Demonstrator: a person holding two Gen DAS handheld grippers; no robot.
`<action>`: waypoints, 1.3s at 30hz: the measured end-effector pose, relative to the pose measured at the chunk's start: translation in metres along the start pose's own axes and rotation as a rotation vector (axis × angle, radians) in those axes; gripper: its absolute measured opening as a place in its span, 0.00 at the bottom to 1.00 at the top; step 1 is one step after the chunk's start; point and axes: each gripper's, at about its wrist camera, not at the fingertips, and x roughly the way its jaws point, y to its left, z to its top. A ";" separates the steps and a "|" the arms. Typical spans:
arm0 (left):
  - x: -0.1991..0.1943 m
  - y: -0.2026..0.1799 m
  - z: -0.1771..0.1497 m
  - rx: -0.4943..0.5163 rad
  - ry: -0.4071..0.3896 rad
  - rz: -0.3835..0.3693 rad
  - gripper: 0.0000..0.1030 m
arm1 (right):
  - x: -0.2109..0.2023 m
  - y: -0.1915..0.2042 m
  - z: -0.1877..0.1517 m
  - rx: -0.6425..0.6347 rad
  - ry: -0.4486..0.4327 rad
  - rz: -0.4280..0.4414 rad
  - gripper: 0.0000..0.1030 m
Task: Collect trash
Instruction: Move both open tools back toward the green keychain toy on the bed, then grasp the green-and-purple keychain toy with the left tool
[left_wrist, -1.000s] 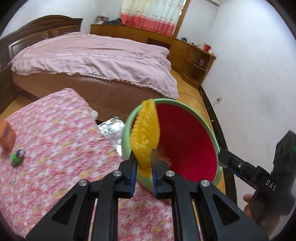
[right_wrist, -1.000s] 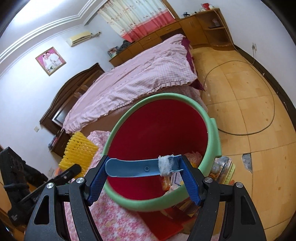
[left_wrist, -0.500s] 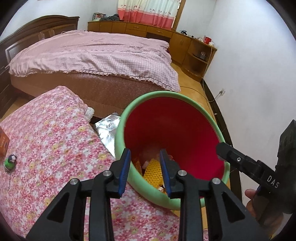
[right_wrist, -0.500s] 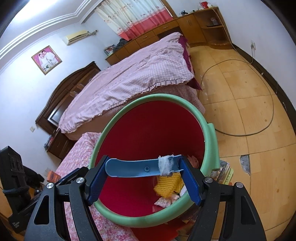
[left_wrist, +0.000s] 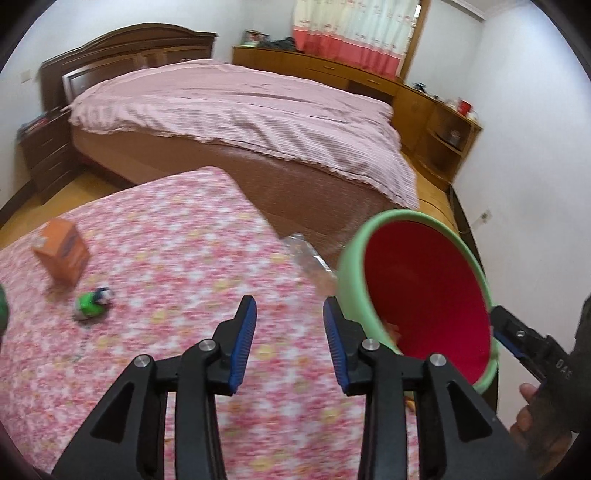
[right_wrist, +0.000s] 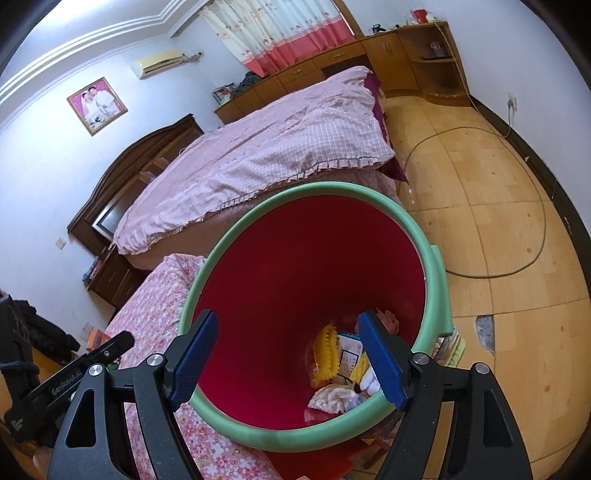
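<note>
Left gripper opening, empty. Right gripper spread, nothing clamped: red green-rimmed plastic bin unsupported at flowered table edge, could tip.

bin right of table, bed behind

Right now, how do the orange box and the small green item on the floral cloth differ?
The orange box is the larger of the two and stands tilted with flat faces and corners; the small green item is low, rounded and lumpy. The box is plain orange with a darker panel; the green item has white and dark bits at one end. The box lies farther from the left gripper. Both rest apart on the floral cloth, uncollected.
</note>
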 end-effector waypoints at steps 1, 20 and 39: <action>-0.002 0.007 0.002 -0.008 -0.003 0.014 0.37 | -0.001 0.000 0.000 0.000 -0.005 0.001 0.77; 0.005 0.124 -0.005 -0.193 0.015 0.258 0.37 | 0.000 0.019 -0.008 -0.049 -0.008 -0.003 0.77; 0.029 0.150 -0.009 -0.241 -0.001 0.318 0.33 | 0.008 0.026 -0.013 -0.063 0.024 -0.030 0.77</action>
